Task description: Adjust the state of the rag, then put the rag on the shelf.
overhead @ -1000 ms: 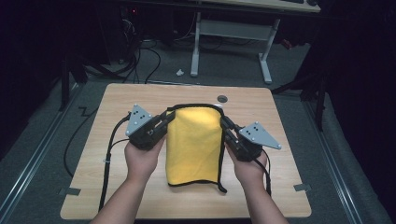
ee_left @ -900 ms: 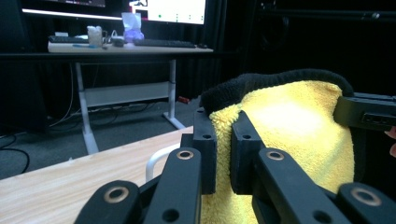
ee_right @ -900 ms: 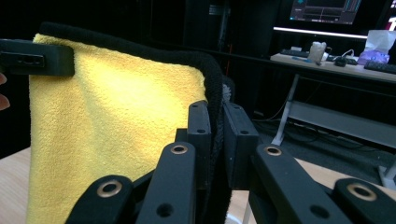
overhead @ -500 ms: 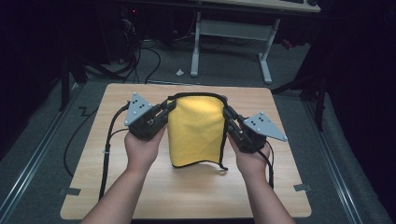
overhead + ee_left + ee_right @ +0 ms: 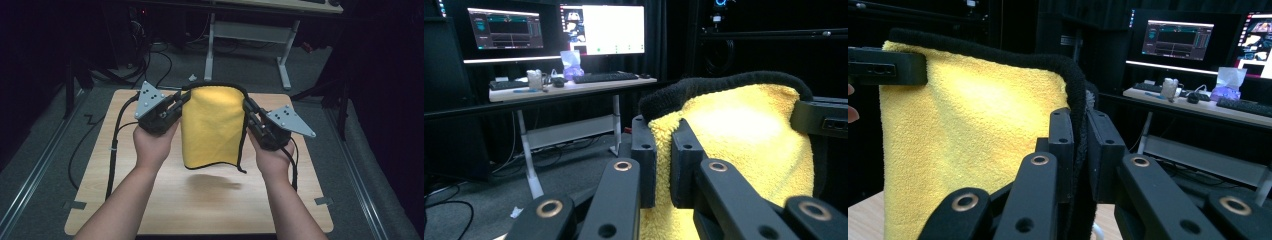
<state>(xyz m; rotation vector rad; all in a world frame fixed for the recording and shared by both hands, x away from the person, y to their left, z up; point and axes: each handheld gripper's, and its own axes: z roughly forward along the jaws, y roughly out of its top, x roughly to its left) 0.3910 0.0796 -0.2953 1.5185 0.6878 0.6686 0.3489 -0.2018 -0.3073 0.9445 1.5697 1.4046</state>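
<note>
Yellow cloth (image 5: 212,127) hangs between our 2 hand-held grippers, clear above the desk (image 5: 125,200). The left hand-held gripper (image 5: 180,103) pinches its top corner at 9 o'clock, the right hand-held gripper (image 5: 247,106) at 3; its long axis drops toward 6.

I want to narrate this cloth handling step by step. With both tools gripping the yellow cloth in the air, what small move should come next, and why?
Probably lift a little higher. The left tool and right tool each pinch a top corner of the cloth, which hangs doubled with its lower edge just above its shadow on the table. More height would give clearance before laying it back down or folding.
</note>
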